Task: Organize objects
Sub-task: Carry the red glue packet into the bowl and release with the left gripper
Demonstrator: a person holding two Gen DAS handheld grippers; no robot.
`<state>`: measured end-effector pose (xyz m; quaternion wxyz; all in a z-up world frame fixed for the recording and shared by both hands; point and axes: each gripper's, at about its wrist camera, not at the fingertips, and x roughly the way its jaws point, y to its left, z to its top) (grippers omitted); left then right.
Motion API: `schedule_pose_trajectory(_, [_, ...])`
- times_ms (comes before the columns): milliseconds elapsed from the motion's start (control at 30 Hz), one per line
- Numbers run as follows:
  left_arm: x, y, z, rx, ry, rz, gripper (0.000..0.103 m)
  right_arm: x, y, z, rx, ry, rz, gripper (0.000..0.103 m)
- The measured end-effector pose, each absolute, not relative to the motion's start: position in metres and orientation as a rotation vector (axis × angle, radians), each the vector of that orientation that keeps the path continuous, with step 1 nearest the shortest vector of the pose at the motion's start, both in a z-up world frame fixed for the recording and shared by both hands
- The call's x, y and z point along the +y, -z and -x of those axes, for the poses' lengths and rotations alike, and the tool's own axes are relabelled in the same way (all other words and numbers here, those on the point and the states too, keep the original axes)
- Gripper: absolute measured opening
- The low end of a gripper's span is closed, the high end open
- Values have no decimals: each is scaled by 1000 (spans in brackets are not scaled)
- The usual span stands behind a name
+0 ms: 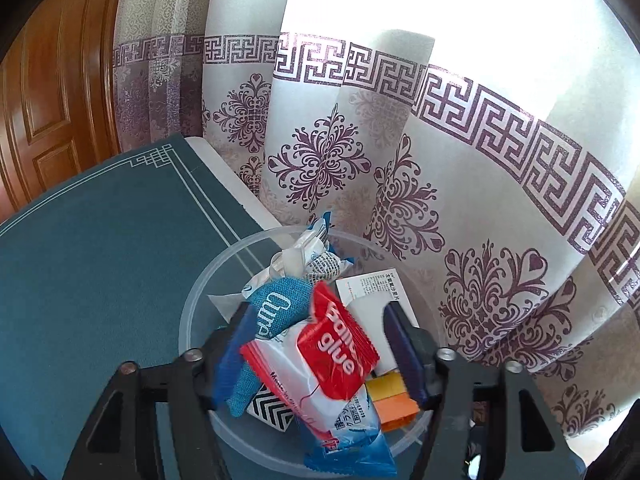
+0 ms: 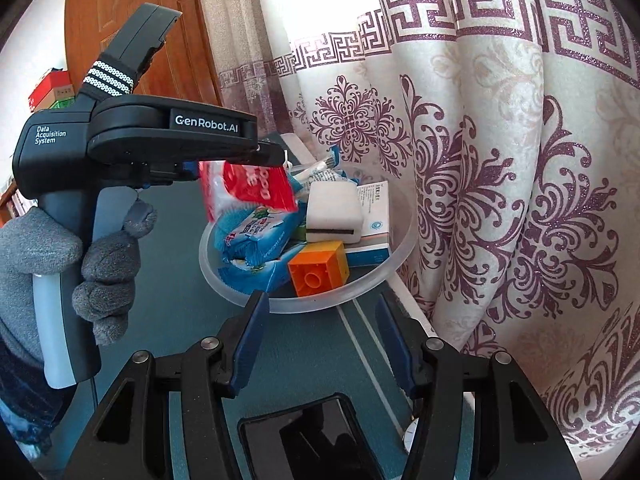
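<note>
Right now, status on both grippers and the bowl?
Left gripper open over the clear bowl, red glue packet between its fingers. Right gripper open, empty, short of the bowl. Bowl crowded; curtain close behind.

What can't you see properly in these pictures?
- Bowl bottom: hidden in both views by the packets and blocks piled inside.
- Red packet: in the right wrist view the left claw covers its top, so the whole name cannot be read.
- White box: its print is too small to read in either view.
- Checkered box: mostly buried under packets in the left wrist view.
- Right claw: open, holding nothing.
</note>
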<state>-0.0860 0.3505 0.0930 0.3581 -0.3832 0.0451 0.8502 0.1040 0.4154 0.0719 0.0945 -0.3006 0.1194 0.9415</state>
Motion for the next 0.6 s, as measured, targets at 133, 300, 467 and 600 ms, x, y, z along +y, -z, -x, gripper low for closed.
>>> schedule_pose_trajectory(133, [337, -93, 87, 48, -2199, 996, 91, 416, -72, -104, 353, -2791, 886, 57])
schedule_pose_trajectory(300, [325, -106, 76, 94, -2278, 914, 94, 414, -73, -104, 353, -2789, 885, 57])
schedule_pose_trajectory(467, [313, -116, 57, 216, -2404, 804, 102, 409, -77, -106, 354, -2797, 868, 65])
schedule_pose_trajectory(600, [305, -115, 40, 327, -2449, 761, 102, 409, -79, -107, 365, -2789, 862, 74])
